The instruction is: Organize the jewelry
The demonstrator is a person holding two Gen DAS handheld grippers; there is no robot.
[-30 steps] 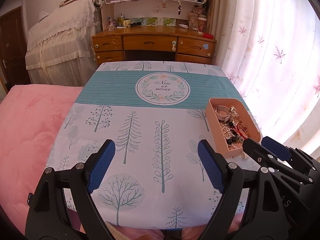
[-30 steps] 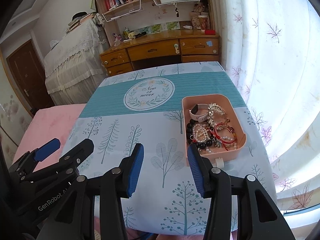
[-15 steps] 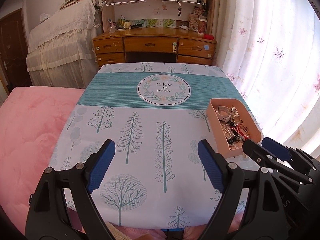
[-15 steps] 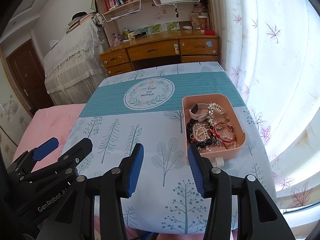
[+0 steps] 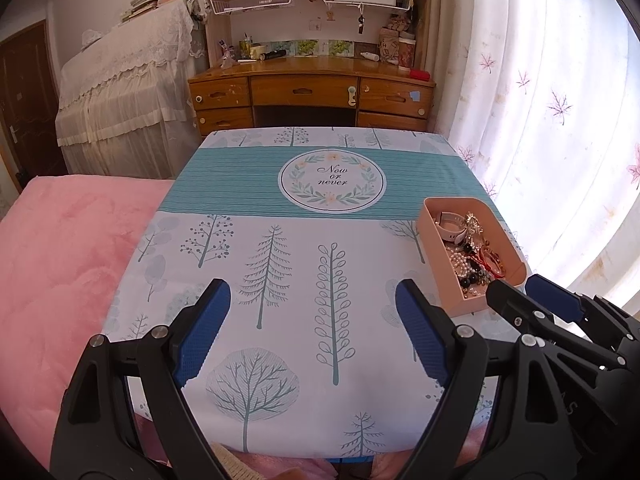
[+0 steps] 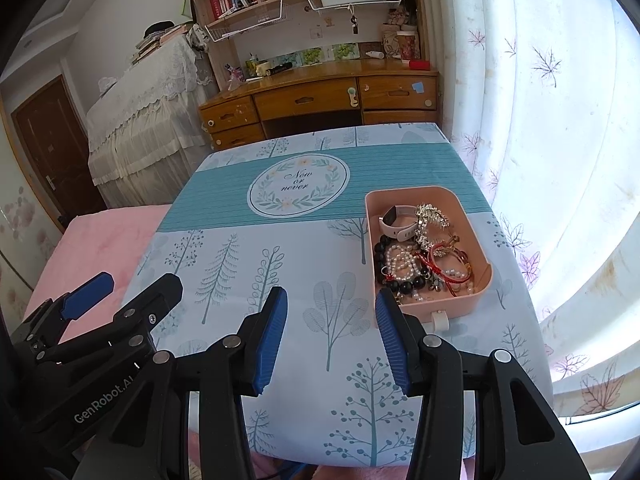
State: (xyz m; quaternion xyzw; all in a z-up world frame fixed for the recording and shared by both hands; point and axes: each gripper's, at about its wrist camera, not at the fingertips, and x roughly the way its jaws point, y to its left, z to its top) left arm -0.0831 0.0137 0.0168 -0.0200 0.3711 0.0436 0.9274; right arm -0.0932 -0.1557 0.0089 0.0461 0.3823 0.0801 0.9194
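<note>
Left hand-held gripper (image 5: 312, 316): jaws spread wide, holding nothing, hovering over the near part of the surface (image 5: 280, 248), left of the pink tray (image 5: 434, 248).
Right hand-held gripper (image 6: 330, 320): jaws spread, empty, its right finger (image 6: 394, 340) just beside the tray's near left corner; contact could not be told.
Pink tray (image 6: 476, 232): sat on the tree-print cloth at the right edge of the surface.
Jewelry (image 6: 424, 256): heaped inside the tray, a pink watch (image 6: 396, 220) at the far end, pearl and dark bead bracelets nearer.
Pink bed (image 5: 64, 248): left of the surface, away from the tray.
</note>
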